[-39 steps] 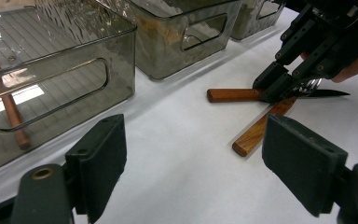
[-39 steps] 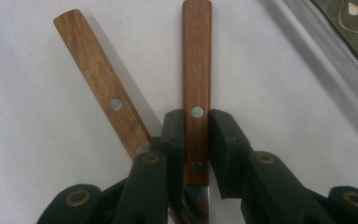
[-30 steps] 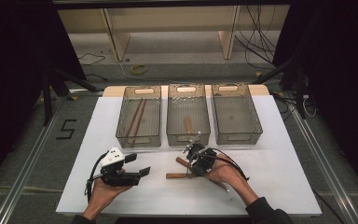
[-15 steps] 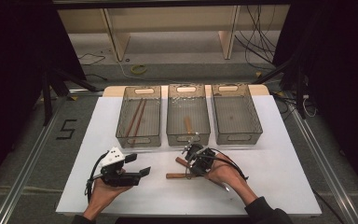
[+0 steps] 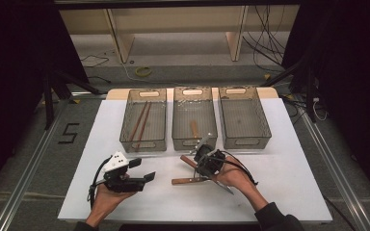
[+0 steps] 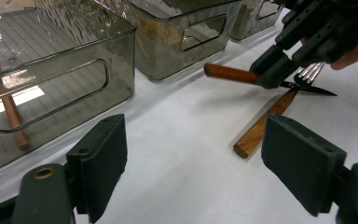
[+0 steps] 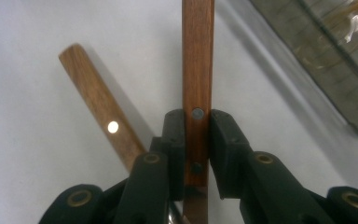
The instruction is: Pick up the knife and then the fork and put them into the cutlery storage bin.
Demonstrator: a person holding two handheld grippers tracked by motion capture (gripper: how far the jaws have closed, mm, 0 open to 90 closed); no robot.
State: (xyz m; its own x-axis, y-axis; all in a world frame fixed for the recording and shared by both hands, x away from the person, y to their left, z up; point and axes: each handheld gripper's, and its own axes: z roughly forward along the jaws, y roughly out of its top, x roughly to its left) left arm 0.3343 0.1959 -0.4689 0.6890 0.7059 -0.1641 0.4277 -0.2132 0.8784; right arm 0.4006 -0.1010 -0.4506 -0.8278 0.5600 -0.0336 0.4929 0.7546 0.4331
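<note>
Nothing has shifted since a second ago: my right gripper [image 7: 196,140] stays clamped on a wooden-handled knife [image 7: 197,60]. At nine o'clock, my left gripper [image 6: 191,163] hovers open-jawed.

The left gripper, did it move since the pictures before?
No. In the high view the left gripper sits at the same spot below the left bin near the table's front edge, just as before, with its jaws open and holding nothing.
</note>
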